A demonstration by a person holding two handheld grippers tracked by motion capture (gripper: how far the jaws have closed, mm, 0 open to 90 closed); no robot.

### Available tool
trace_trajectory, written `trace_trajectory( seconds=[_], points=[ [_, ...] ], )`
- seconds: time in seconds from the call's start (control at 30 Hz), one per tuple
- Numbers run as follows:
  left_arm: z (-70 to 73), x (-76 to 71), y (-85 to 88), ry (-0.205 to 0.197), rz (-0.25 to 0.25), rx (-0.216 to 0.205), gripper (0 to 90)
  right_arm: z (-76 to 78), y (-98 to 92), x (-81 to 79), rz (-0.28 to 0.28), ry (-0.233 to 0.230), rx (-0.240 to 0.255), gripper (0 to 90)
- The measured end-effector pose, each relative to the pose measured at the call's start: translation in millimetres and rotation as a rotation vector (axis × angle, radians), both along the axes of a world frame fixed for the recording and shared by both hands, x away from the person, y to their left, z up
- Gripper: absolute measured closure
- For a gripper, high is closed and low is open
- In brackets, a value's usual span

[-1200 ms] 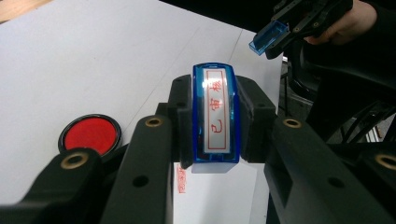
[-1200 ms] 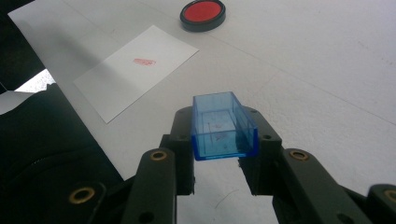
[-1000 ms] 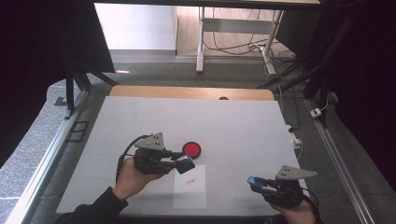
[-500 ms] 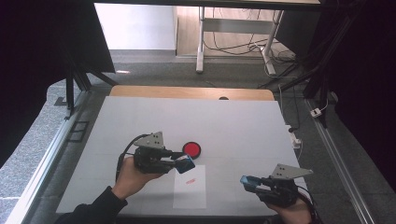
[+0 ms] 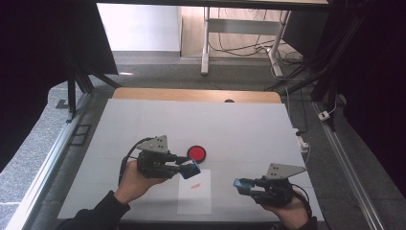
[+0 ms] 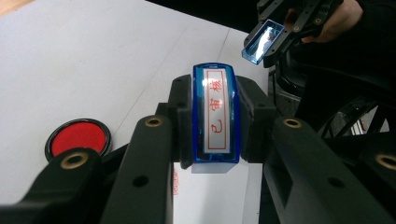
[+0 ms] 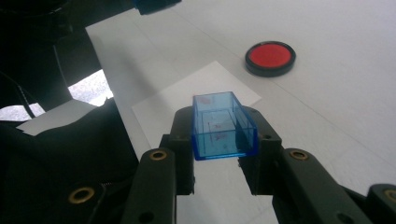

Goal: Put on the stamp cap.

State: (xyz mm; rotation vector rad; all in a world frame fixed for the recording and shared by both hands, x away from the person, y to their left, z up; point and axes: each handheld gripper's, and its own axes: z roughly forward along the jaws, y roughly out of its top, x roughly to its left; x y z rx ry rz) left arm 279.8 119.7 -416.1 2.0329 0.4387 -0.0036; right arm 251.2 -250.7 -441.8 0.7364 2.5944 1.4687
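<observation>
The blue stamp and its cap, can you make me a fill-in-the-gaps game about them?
1. The left gripper holds a blue ____.
2. The right gripper holds the stamp's clear blue ____.
3. The round ink pad is ____ in colour.
4. The red print is on a sheet of ____.

Missing words: stamp, cap, red, paper.

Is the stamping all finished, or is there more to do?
The paper already carries a red mark, so stamping looks done. The left gripper holds the stamp; the right gripper holds its clear blue cap. Probably left: putting the cap on. The ink pad lies open.
</observation>
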Motion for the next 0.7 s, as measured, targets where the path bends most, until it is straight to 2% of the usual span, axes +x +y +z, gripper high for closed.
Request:
trace_trajectory(
  seconds=[0.13,0.37,0.6,0.7],
  points=[
    [0.6,-0.3,-0.4,-0.007,-0.008,0.003,70.2,0.3,8.1,3.0,0.041,0.002,0.012,68.4],
    [4.3,-1.6,0.5,-0.021,-0.021,0.007,70.2,-1.6,27.8,10.1,0.104,-0.012,-0.012,68.3],
    [6.6,-1.7,2.7,-0.025,-0.037,-0.001,70.3,-2.6,47.2,18.0,0.154,0.002,0.029,68.4],
    [5.9,-1.1,2.8,-0.028,-0.066,-0.009,70.3,-3.0,54.7,20.5,0.174,0.008,0.037,68.4]
  ],
)
